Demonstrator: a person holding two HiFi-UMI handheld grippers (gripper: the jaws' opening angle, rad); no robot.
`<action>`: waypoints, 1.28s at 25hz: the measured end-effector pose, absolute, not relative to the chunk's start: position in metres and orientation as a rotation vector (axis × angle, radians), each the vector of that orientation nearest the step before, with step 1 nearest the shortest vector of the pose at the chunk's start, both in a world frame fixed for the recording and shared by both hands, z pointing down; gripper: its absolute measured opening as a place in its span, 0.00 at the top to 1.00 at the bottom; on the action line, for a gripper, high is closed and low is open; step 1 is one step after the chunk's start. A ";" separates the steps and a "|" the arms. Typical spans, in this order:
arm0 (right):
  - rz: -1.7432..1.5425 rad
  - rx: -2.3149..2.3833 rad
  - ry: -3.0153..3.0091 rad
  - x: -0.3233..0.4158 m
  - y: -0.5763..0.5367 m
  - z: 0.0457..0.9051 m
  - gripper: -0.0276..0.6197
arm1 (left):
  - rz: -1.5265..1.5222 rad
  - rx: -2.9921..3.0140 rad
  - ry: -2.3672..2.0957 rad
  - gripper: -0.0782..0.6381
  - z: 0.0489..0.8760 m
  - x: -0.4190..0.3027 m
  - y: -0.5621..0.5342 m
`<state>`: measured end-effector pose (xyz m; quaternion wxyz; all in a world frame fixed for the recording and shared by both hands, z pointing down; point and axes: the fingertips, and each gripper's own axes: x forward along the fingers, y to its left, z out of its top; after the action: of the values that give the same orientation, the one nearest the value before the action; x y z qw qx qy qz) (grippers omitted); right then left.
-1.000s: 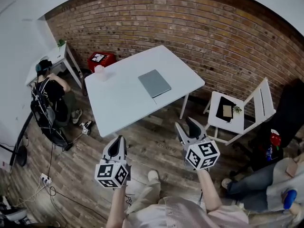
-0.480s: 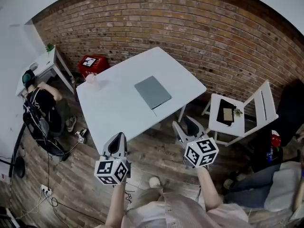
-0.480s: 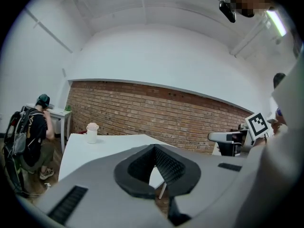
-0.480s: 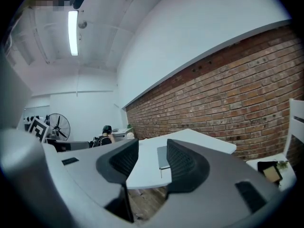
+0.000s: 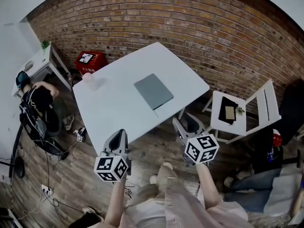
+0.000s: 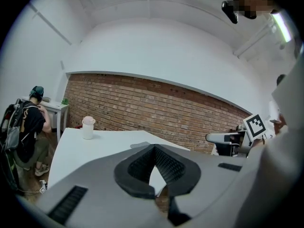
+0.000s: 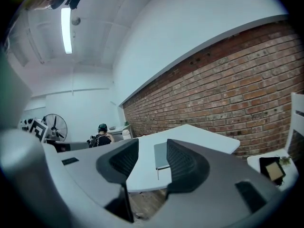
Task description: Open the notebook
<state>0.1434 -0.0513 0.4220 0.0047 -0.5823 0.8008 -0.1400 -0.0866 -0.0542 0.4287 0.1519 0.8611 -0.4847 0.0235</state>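
Brick wall behind; the white rectangular table (image 5: 111, 110) holds the flat grey notebook (image 5: 153, 91) mid-top, closed. Nothing's begun, I judge: my 2 tools hang short of it, left gripper (image 5: 119, 134) pressed together, right gripper (image 5: 184, 122) spread, empty.

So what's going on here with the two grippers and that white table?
A person stands just short of the white table, a gripper in each hand, neither touching anything. The grey notebook lies closed near the table's middle, untouched. The left gripper has its fingers together and empty. The right gripper has its fingers apart, pointed toward the notebook. A pale cup stands near the table's left edge. Opening has not yet begun.
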 end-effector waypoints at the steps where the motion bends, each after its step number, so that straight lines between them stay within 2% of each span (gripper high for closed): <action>1: -0.447 -1.827 2.507 0.144 -0.055 0.424 0.70 | 0.070 2.467 -1.389 0.90 0.431 -0.087 -0.058; 9: -0.527 -1.813 2.538 0.149 -0.104 0.446 0.70 | 0.080 2.398 -1.401 0.90 0.451 -0.087 -0.099; 32: -0.918 -1.638 2.731 0.181 -0.269 0.530 0.70 | 0.171 2.141 -1.362 0.90 0.521 -0.033 -0.229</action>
<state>0.1808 -0.2694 0.5304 -0.0864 -0.4925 0.8209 -0.2759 -0.0325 -0.2286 0.5211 0.2948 0.8045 -0.5116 0.0644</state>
